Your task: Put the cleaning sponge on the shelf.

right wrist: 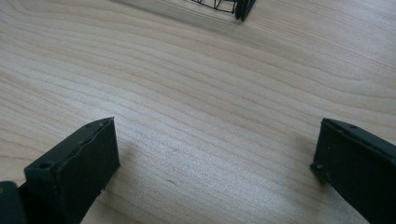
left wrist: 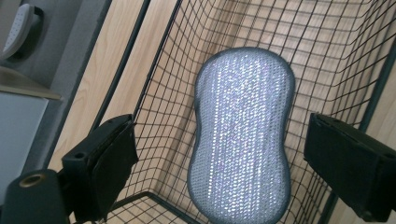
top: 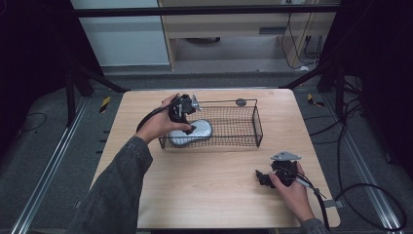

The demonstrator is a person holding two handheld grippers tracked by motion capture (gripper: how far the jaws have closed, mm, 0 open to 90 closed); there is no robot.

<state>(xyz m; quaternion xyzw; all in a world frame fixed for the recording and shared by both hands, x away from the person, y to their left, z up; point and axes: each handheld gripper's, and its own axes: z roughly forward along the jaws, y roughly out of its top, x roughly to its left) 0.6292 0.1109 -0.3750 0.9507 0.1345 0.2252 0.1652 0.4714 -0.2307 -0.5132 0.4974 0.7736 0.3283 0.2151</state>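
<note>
Silver sponge (left wrist: 243,135) lies inside the wire basket (top: 246,127), at its left end. Left gripper (left wrist: 224,158) hovers above, jaws wide, empty; closing on the sponge appears next. Right gripper (right wrist: 215,163) rests open, well apart.

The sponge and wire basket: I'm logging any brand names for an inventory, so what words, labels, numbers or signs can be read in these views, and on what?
None can be read.
The silver sponge bears only its glittery weave, with no print.
The wire basket carries no tag.
The left gripper and right gripper, both open, have plain black fingers.
The wooden table shows bare grain.
</note>
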